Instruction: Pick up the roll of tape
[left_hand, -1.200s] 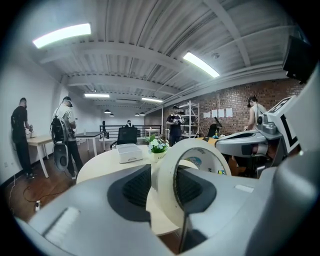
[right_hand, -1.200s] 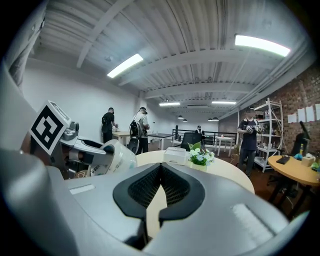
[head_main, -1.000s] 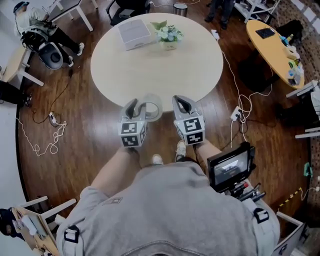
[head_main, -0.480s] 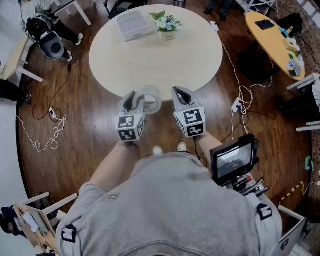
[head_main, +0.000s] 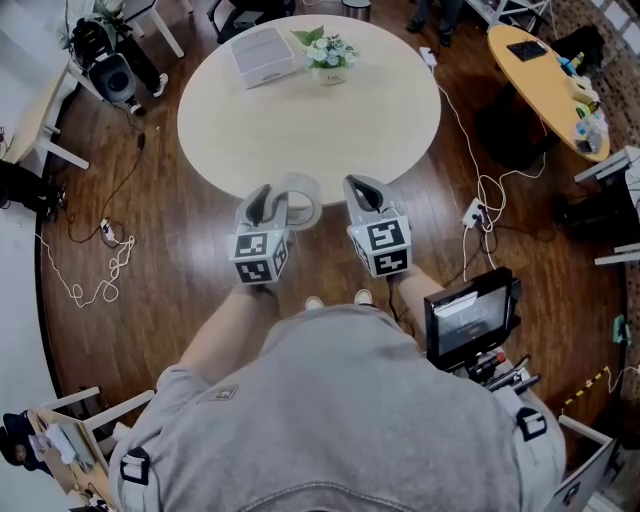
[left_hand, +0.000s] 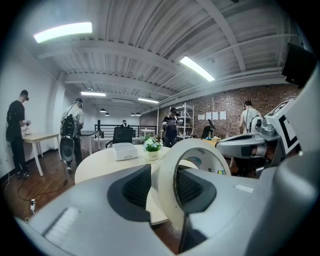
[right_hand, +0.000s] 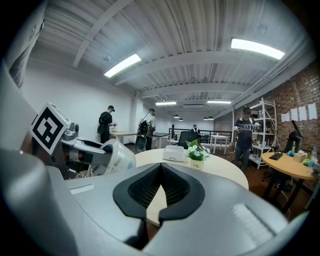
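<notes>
- One roll of tape (head_main: 317, 205), judged light and stiff; left gripper (head_main: 270, 203) clamps the ring's wall, a sound hold.
- Empty right gripper (right_hand: 160, 187) sits at its three o'clock, jaws together.

Interior evenly and brightly lit by ceiling strip lights (left_hand: 62, 31), with mild glare at the tubes. Gripper views show strong fisheye bending and dark corners. Head view sharp; shadows soft.

Tape roll (head_main: 302, 201) in L gripper (head_main: 271, 203), by round table's (head_main: 330, 125) 6 o'clock edge; R gripper (head_main: 362, 192) at its 3. Box (head_main: 262, 55), flower pot (head_main: 328, 53) near table's 12.
</notes>
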